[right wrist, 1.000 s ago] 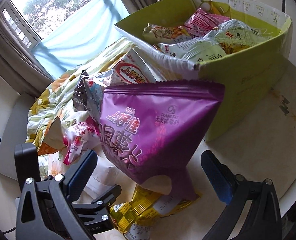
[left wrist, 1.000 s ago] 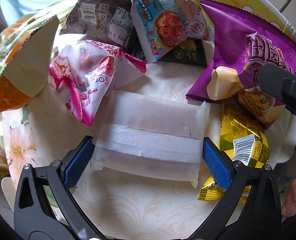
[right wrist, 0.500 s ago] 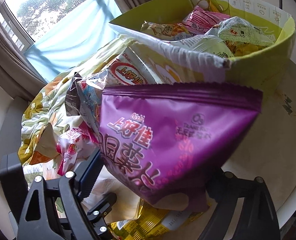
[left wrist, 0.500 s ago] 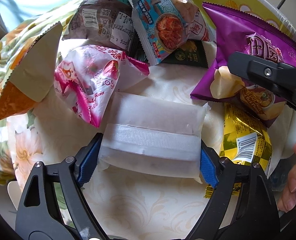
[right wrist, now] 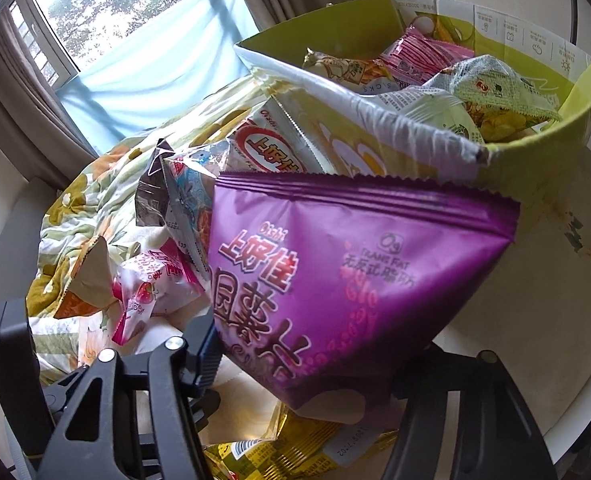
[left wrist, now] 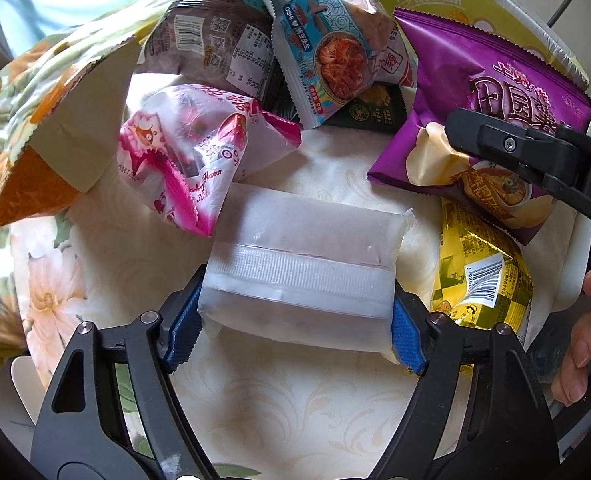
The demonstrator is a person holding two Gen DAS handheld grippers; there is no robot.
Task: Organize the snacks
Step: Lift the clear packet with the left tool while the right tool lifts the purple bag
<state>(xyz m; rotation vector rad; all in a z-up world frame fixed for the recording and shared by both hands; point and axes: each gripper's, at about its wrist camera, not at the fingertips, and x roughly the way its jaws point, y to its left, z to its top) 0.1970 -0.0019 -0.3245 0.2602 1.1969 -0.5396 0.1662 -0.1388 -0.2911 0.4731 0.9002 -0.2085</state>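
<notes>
I see a cream tabletop [left wrist: 295, 412] with a faint scroll pattern as the near surface, and it runs on to the right [right wrist: 535, 300]. A floral quilt [left wrist: 19, 92] in yellow, orange and green is bunched at far left, touching the table edge [right wrist: 95, 200]. Behind the quilt hangs a light blue sheet [right wrist: 143, 80] below a window [right wrist: 107, 4] with trees outside. Brown curtains [right wrist: 19, 92] flank the window on both sides. A pale wall shows at far right, top corner.
</notes>
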